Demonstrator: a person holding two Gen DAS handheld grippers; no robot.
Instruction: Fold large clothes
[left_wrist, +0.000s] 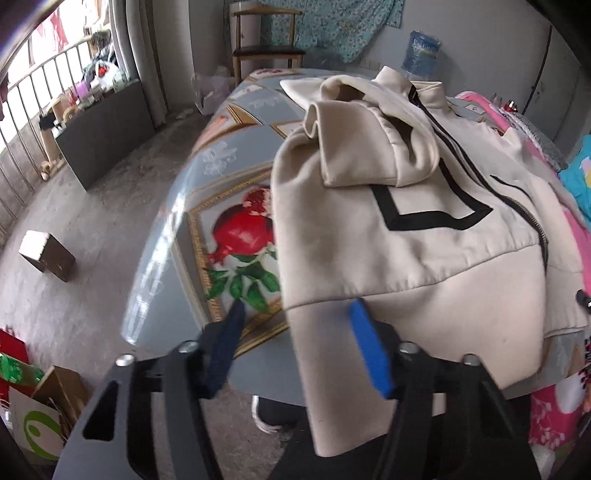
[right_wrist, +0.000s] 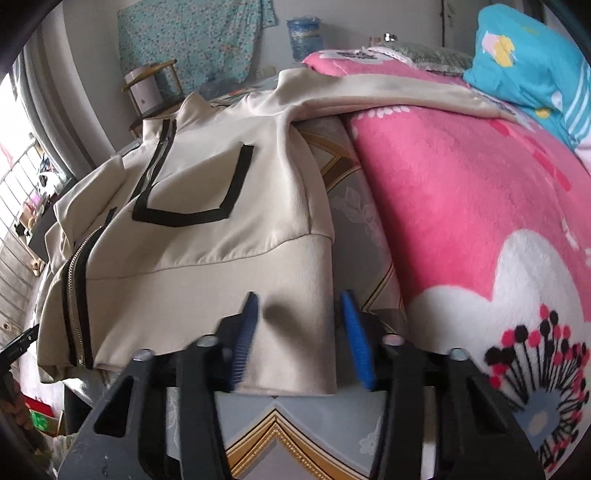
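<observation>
The left gripper (left_wrist: 295, 314), jaws partly parted and pressing on nothing, straddles the near-left corner of a cream zip jacket (left_wrist: 406, 229), one blue pad on the hem band and the other over the bare table (left_wrist: 173, 229). The right gripper (right_wrist: 297, 306) stands narrower, both pads over the hem's opposite corner, cloth between them but no pinch visible. In each wrist view the jacket spreads from 12 o'clock toward the gripper at 6 o'clock, zip running away, collar farthest. One sleeve (left_wrist: 354, 147) lies folded across the chest by the black trim; the other sleeve (right_wrist: 388, 98) trails toward 2 o'clock over a pink blanket (right_wrist: 461, 206). The hem overhangs the table's near edge. The step appears to be taking both hem corners for the lengthwise fold. Doing it well likely means biting the full ribbed band at matching depth on each side, catching both layers, then lifting evenly so the zip stays straight.
</observation>
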